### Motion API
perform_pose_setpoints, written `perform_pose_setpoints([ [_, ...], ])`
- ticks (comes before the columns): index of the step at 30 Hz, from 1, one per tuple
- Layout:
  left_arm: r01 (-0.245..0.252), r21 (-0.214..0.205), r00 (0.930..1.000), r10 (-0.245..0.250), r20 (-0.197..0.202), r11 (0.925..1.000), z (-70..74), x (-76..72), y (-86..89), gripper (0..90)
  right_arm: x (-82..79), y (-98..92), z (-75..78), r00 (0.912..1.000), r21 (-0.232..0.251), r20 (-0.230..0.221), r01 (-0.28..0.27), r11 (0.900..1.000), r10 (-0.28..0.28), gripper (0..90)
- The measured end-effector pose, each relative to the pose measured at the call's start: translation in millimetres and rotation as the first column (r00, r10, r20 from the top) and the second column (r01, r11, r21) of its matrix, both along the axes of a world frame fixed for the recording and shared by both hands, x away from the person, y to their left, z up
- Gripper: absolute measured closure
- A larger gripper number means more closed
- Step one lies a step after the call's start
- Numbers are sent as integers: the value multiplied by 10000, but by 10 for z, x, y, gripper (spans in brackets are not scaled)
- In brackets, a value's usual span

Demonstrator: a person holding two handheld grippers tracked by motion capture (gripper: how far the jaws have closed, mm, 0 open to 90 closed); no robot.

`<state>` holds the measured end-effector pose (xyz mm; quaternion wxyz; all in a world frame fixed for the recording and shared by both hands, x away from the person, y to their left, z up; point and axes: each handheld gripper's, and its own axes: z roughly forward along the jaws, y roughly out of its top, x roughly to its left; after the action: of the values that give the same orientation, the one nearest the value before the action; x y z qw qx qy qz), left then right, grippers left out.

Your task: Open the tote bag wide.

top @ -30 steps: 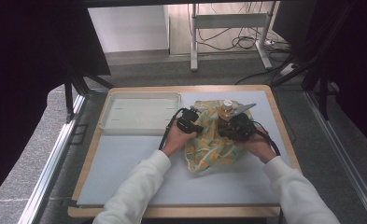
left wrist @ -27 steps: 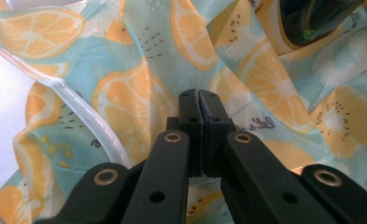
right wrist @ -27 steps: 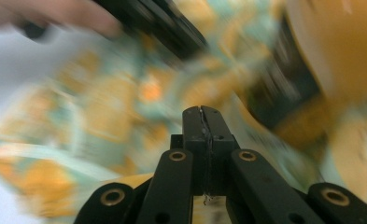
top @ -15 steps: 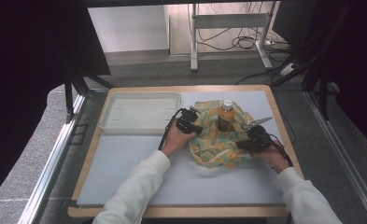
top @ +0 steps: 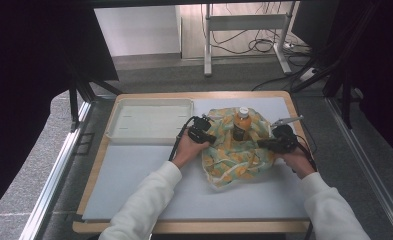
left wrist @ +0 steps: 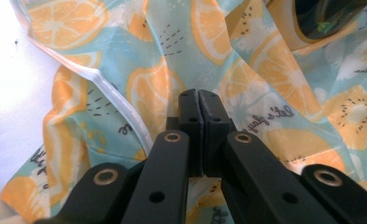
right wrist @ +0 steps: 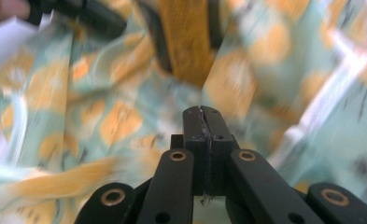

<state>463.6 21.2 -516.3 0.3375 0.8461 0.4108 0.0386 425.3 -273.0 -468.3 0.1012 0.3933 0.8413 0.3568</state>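
A cloth printed with orange slices (top: 234,160) lies rumpled on the pale mat, and an orange-brown bottle with a white cap (top: 241,125) stands upright in its middle. My left gripper (top: 211,139) sits at the cloth's left edge, jaws shut on the fabric. In the left gripper view the shut left gripper (left wrist: 199,95) rests against the cloth (left wrist: 274,107), with the hem running under one jaw. My right gripper (top: 263,143) grips the cloth's right side. The right gripper view is blurred: the shut right gripper (right wrist: 202,112) points at the bottle (right wrist: 186,42) across the cloth (right wrist: 102,116).
A shallow white tray (top: 149,120) sits at the back left of the wooden board (top: 99,165). Bare mat (top: 149,180) stretches in front of the cloth. Dark frame posts stand at both sides, and cables lie on the floor beyond.
My right gripper has moved right, away from the bottle, and the cloth's right side has spread out with it. The left gripper and the bottle have stayed put.
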Motion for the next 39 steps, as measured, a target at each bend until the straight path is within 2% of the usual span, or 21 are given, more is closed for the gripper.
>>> perform_pose_setpoints([
  [4,-11,-25,10000,11,28,10000,-6,0,-19,893,154,77,12,9999,-9,-31,147,9999,-147,892],
  [6,32,13,10000,-32,43,10000,-8,-2,-24,892,244,113,-48,9995,-494,-136,262,9984,-269,892],
  [7,85,47,10000,-85,42,10000,-4,-4,-22,893,289,110,-84,9988,-678,-136,452,9967,-462,892],
  [10,104,45,9999,-104,45,9999,1,-19,-19,893,404,23,-201,9937,-683,-452,995,9927,-1027,892],
  [13,125,13,9999,-125,23,9999,-9,-21,-14,893,423,-62,-311,9898,-1002,-655,1197,9877,-1266,892],
  [16,140,31,9999,-140,-2,9999,-19,-16,-20,892,397,-139,-363,9875,-824,-811,1286,9883,-1353,892],
  [18,137,-11,9999,-137,34,9999,-15,-20,-29,893,369,-151,-322,9893,-703,-635,1270,9894,-1315,892],
  [21,180,-101,9998,-179,67,9998,25,-36,-43,892,305,-121,-174,9943,-420,-183,1042,9937,-1050,892],
  [25,240,-288,9994,-233,265,9993,137,-73,-40,892,224,-92,14,9964,192,411,739,9971,-746,892],
  [31,486,-577,9970,-449,623,9972,308,-214,12,889,107,-73,167,9959,505,700,545,9972,-580,892],
  [35,668,-957,9943,-583,895,9932,420,-360,108,885,-4,-124,255,9956,649,806,436,9969,-487,891],
  [39,922,-1144,9892,-778,1245,9891,472,-548,213,860,-122,-174,295,9951,753,918,287,9968,-356,885],
])
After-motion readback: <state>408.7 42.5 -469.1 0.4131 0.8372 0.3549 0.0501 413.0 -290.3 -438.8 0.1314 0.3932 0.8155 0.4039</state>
